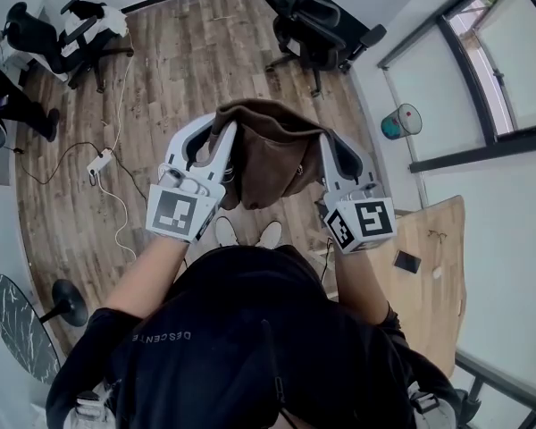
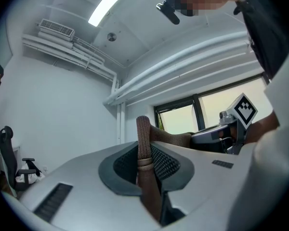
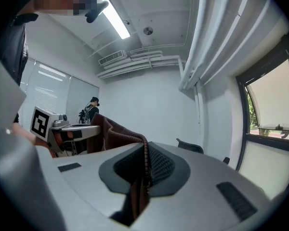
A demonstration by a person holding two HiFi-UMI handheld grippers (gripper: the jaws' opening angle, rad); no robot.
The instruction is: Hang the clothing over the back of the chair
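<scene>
The brown clothing (image 1: 272,155) hangs bunched in the air in front of us, above the wooden floor (image 1: 188,70), slung between the two grippers. We hold it at both ends. The left gripper (image 1: 219,137) pinches a thick ribbed edge at the garment's nine o'clock, and in the left gripper view that edge stands up between the pads, firmly clamped. The right gripper (image 1: 329,146) pinches a thinner edge at three o'clock — its jaws are nearly together, with a knit seam running between them.

As we judge it, the pick-up is done: the garment is off every surface, gripped on both sides and roughly spread. The hanging itself has not begun, since no chair back touches the fabric or even stands near it. A black office chair (image 1: 314,23) stands at about twelve to one o'clock from the clothing, well apart across the floor. A second chair (image 1: 67,32), with something white on it, sits at ten o'clock, farther off.

What is left, we reckon, is to carry the clothing to a chair, lift it above the backrest, lay it over the top so it falls down both sides — and only then let go.
</scene>
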